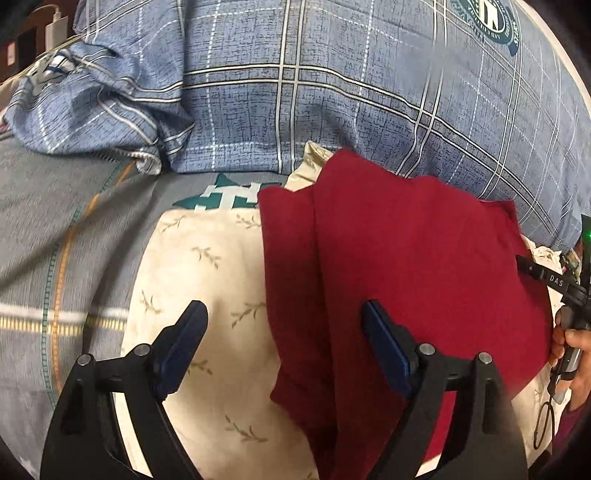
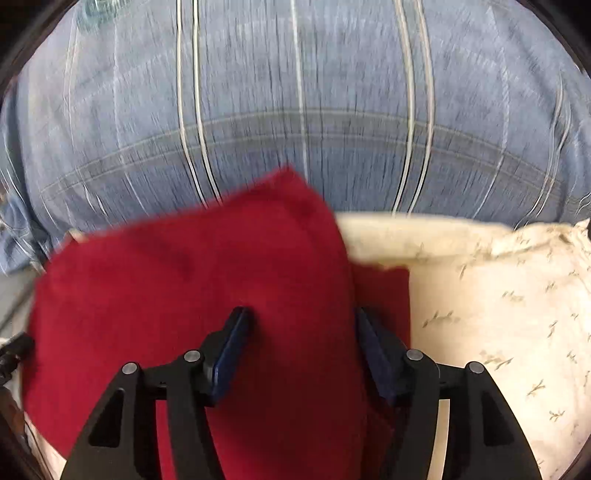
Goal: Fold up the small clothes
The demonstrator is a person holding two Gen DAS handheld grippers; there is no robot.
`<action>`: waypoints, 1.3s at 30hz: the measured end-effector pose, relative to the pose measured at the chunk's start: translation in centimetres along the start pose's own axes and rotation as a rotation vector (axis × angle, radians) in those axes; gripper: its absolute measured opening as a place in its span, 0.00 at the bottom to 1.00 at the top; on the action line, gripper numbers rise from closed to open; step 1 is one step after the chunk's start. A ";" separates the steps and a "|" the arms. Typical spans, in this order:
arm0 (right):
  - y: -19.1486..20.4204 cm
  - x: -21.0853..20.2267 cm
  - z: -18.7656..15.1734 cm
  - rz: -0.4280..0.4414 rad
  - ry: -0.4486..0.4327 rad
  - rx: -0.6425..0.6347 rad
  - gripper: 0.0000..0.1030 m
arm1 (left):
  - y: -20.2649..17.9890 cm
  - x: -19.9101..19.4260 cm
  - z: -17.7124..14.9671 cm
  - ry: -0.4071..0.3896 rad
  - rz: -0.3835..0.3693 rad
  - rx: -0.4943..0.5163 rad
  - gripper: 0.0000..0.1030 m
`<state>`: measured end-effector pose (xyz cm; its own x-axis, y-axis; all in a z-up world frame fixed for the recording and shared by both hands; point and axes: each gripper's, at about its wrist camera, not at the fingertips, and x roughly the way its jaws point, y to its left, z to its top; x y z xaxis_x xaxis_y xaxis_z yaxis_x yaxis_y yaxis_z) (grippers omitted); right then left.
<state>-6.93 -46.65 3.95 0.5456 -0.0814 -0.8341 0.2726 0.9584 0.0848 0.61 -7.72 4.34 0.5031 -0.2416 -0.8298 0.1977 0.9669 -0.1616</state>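
A dark red garment (image 1: pixel 413 258) lies folded in layers on a cream leaf-print pillow (image 1: pixel 207 266). My left gripper (image 1: pixel 284 314) is open above the garment's left edge, one finger over the pillow, the other over the red cloth. In the right wrist view the red garment (image 2: pixel 192 273) fills the lower left. My right gripper (image 2: pixel 301 321) is open, its fingers straddling a raised fold of the cloth without closing on it. The right gripper also shows at the right edge of the left wrist view (image 1: pixel 565 295), held by a hand.
A blue plaid duvet (image 1: pixel 332 92) is bunched behind the pillow. A grey striped bedsheet (image 1: pixel 55 240) lies to the left. A white charger (image 1: pixel 55 26) sits at the far top left. The cream pillow (image 2: pixel 498 314) extends right of the garment.
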 end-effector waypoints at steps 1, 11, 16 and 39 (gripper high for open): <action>0.1 -0.8 0.1 -0.006 -0.009 0.014 0.61 | 0.1 -0.7 -0.2 -0.001 -0.002 -0.007 0.83; 13.8 -6.0 1.2 0.232 -0.101 -0.216 0.46 | 0.7 -4.5 -4.7 0.005 -0.025 -0.011 0.83; 22.4 -1.6 1.2 0.274 -0.051 -0.323 0.44 | 1.3 -3.6 -5.1 -0.012 -0.025 0.008 0.83; 23.2 -1.5 1.2 0.296 0.014 -0.322 0.50 | 1.4 -2.0 -4.3 0.005 -0.044 -0.010 0.84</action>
<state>-0.50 -24.60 7.78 0.5515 0.2113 -0.8070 -0.1562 0.9764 0.1489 -3.73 -5.54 3.52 0.4896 -0.2831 -0.8247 0.2113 0.9562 -0.2027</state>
